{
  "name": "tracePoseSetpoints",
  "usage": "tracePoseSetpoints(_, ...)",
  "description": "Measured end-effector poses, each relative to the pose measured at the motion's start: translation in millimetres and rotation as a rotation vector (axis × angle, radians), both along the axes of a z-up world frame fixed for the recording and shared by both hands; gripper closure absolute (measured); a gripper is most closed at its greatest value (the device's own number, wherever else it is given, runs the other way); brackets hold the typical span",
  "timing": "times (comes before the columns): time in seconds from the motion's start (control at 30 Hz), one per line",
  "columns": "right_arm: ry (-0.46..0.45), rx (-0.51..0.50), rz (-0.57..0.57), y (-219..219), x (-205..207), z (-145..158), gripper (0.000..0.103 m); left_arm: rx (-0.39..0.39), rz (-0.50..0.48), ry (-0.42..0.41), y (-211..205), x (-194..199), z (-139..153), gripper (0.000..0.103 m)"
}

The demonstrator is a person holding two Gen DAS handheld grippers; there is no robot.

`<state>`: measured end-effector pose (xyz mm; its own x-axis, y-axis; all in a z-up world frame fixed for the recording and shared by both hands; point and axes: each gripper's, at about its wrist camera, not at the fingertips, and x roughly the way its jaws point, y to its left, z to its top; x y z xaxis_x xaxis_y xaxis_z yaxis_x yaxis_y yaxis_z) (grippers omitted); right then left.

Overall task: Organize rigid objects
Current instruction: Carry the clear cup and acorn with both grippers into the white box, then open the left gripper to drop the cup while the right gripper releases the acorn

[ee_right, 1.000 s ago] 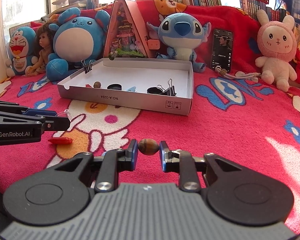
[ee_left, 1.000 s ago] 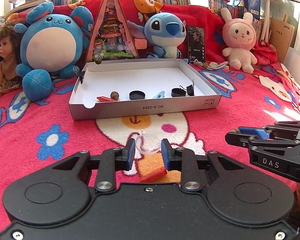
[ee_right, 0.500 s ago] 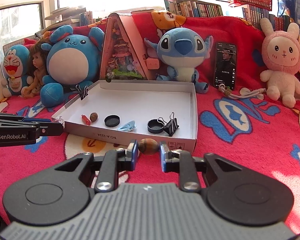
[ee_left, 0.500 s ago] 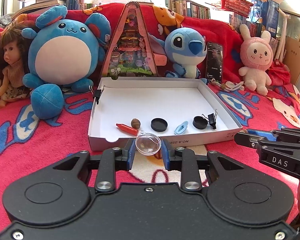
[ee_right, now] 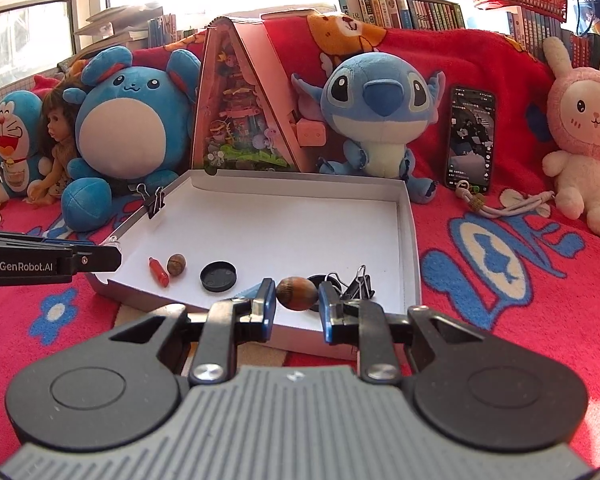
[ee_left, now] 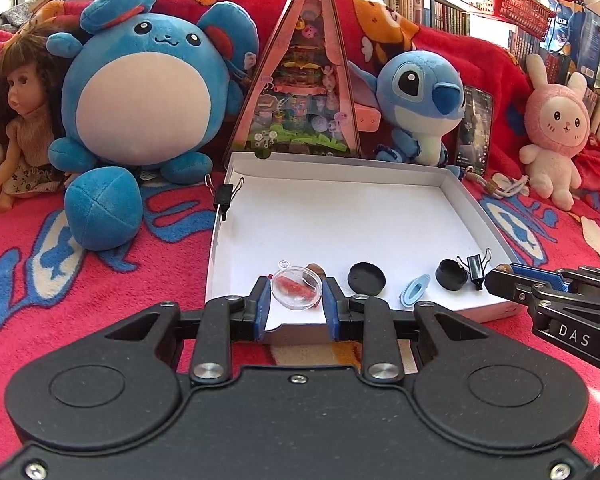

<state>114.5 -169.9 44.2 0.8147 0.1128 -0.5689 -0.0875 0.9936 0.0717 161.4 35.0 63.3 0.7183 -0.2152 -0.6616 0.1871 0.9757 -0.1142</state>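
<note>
Left hand-held gripper [ee_left: 296,307] clamps a clear plastic dome [ee_left: 297,288], right hand-held gripper [ee_right: 297,307] a brown wooden bead [ee_right: 297,293] (both poised over the shallow white cardboard tray's [ee_right: 407,216] near edge, presumably for dropping in).

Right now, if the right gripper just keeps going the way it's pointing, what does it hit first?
Probably the black cap and binder clip just behind the held nut, inside the white box; depth is hard to judge.

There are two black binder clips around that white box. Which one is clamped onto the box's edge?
The binder clip at the far left corner bites the tray wall beside the blue plush. The other binder clip lies loose inside, near the front.
</note>
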Motion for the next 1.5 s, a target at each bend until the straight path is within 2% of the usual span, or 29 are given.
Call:
tracePoseSetpoints(0.2, 0.084, 0.043, 0.016, 0.2, 28.8, -4.3, 0.075, 0.001, 0.027, 0.071, -0.6, 24.7, -11.9, 0.076)
tracePoseSetpoints(0.63, 0.207, 0.136, -0.027, -2.4, 68.3, -27.3, 0.075, 0.018, 0.045, 0.105, -6.0, 41.5, -28.2, 0.076)
tracePoseSetpoints(1.27, 0.235, 0.157, -0.027, -1.5, 77.7, -27.1, 0.074, -0.006, 0.035, 0.105, -6.6, 47.7, -34.3, 0.076)
tracePoseSetpoints(1.5, 0.239, 0.169, -0.027, -2.5, 76.2, -26.9, 0.070, 0.007, 0.036, 0.097, -8.3, 45.6, -33.4, 0.067)
